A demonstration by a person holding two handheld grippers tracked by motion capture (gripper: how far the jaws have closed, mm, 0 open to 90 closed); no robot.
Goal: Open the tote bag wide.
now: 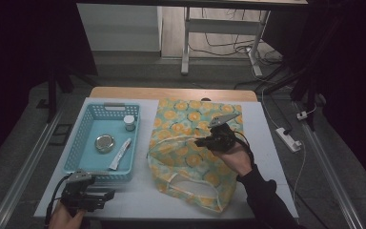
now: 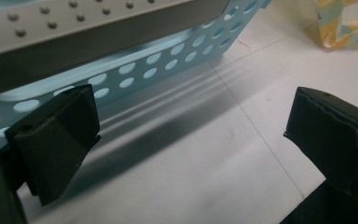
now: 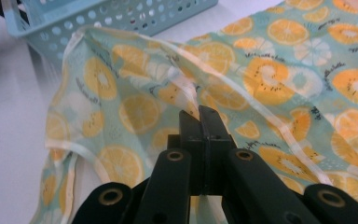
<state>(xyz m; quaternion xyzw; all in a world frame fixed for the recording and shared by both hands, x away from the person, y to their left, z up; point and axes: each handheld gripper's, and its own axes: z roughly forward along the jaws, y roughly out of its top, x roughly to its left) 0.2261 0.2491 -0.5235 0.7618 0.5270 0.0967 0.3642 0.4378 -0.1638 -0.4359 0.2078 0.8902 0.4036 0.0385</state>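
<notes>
bag (image 1: pixel 190 143): lying on the white table (image 1: pixel 267 143), just right of the blue basket (image 1: pixel 76 148).
right gripper (image 3: pixel 200 114): you're pinching its rim, jaws fully closed.
left gripper (image 2: pixel 186 140): you're idling wide open, holding nothing.
handling: soft, light, limp cloth; you're gripping best at the hemmed rim.

High view overhead, facing forward-down; gripper views close along jaws; basket (image 1: pixel 102 138) in all three

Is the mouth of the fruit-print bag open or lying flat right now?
Partly open. The right gripper pinches the fruit-print bag by its upper rim, lifting that layer so a gap shows beneath it.
</notes>
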